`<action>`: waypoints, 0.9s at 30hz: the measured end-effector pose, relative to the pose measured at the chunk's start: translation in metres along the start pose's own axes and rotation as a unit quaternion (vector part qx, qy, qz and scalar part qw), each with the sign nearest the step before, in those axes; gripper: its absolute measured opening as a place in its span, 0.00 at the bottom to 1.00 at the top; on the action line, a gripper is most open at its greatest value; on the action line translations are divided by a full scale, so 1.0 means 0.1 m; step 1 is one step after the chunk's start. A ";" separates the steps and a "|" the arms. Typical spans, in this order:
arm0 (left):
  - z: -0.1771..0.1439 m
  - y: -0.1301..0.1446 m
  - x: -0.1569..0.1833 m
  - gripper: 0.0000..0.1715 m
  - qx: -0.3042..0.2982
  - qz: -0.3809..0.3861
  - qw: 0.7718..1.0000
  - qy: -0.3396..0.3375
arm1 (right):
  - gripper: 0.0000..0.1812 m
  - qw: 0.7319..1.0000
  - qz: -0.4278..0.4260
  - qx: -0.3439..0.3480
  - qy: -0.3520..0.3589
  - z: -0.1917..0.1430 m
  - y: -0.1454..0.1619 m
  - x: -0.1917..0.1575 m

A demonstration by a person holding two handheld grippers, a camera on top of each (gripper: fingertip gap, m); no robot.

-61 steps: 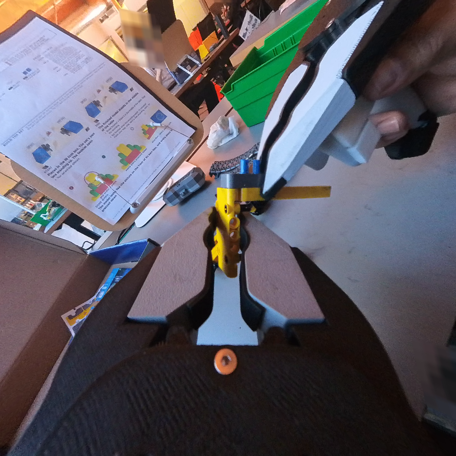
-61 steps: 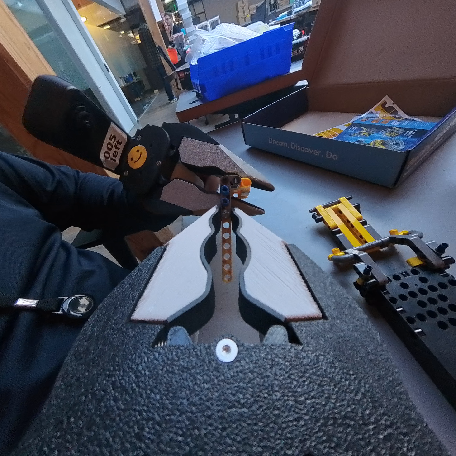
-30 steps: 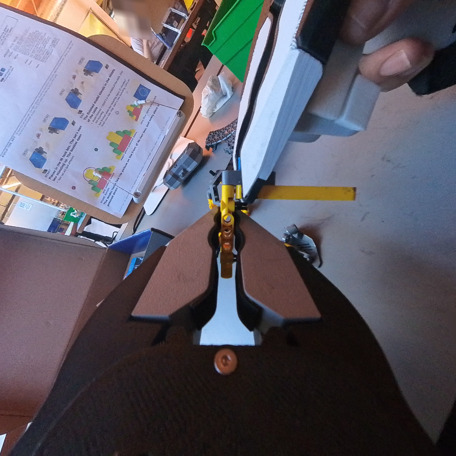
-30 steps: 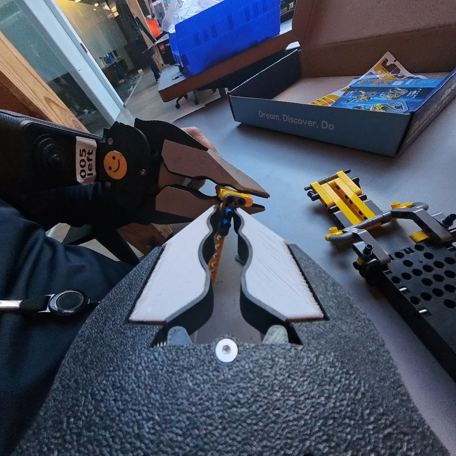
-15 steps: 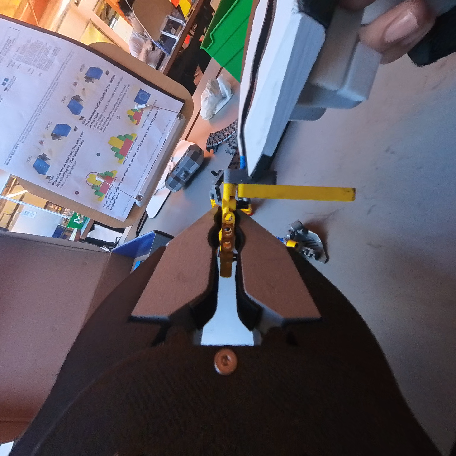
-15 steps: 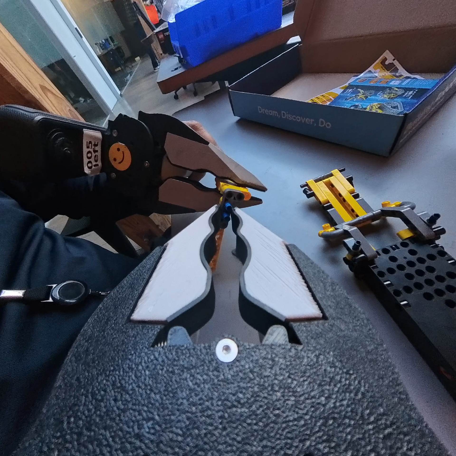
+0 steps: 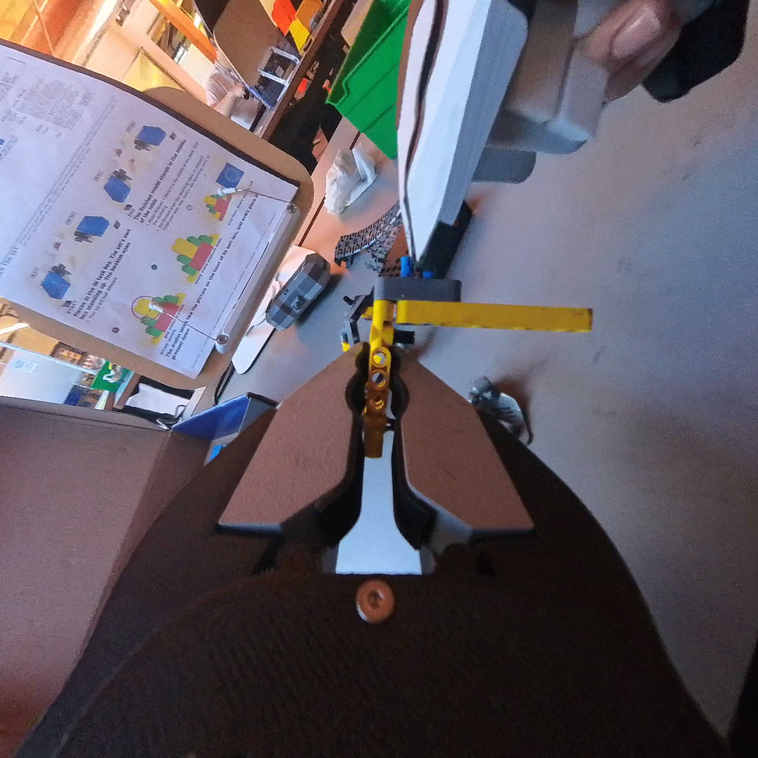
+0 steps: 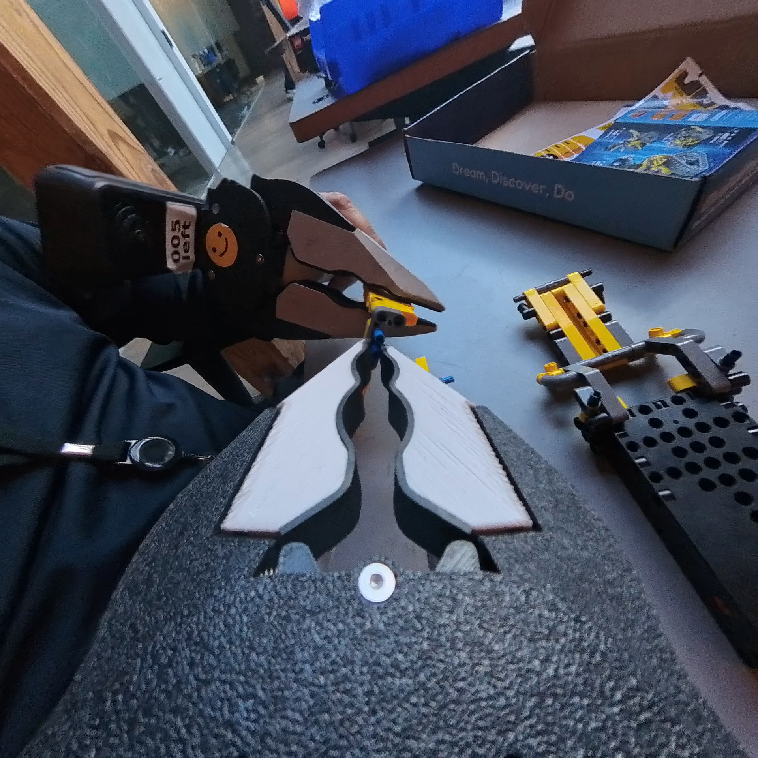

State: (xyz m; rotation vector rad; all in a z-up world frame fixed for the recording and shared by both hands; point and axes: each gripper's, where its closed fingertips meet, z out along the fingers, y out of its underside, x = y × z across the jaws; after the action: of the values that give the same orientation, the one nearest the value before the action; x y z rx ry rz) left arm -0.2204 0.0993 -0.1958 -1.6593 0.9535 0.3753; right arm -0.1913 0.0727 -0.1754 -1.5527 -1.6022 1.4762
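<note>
My left gripper (image 7: 379,361) is shut on a short yellow holed beam (image 7: 378,381). A grey connector (image 7: 418,289) sits on the beam's far end, and a long yellow beam (image 7: 492,318) sticks out to the right from it. My right gripper (image 8: 375,348) comes in from above with white fingers (image 7: 443,164). It is shut on a blue pin (image 8: 375,342) that sticks out of the grey connector (image 8: 389,320). The left gripper (image 8: 410,316) shows in the right wrist view too, held above the table.
A yellow and grey model (image 8: 574,316) on a black perforated plate (image 8: 697,451) lies to the right. A blue box (image 8: 553,197) holds a booklet (image 8: 676,139). An instruction sheet on a board (image 7: 123,213), a green bin (image 7: 369,82) and small grey parts (image 7: 299,291) stand beyond. One gripper's finger ends stand about 5 cm off the other's.
The long yellow beam has left my right gripper's jaws, which now pinch the blue pin at the grey connector. My left gripper has turned the assembly, and the long beam now points right.
</note>
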 end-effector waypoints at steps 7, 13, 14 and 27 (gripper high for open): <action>-0.04 0.35 -0.25 0.03 -0.037 -0.057 0.998 -0.016 | 0.00 0.995 0.022 0.085 0.046 -0.66 -0.32 0.25; -0.04 0.18 -0.24 0.03 -0.019 -0.053 0.998 -0.020 | 0.00 0.995 0.022 0.093 0.040 -0.63 -0.35 0.18; -0.04 0.14 -0.22 0.03 -0.017 -0.048 0.998 -0.021 | 0.00 0.996 0.026 0.084 0.029 -0.53 -0.32 0.13; -0.04 -0.02 -0.08 0.03 -0.002 -0.044 0.999 -0.017 | 0.02 0.996 0.066 0.062 -0.015 0.11 -0.12 -0.05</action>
State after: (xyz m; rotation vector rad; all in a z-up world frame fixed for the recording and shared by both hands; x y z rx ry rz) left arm -0.2250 0.0986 -0.1879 -1.6866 0.8519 0.3457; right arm -0.2048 0.0672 -0.1664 -1.5987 -1.4201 1.6435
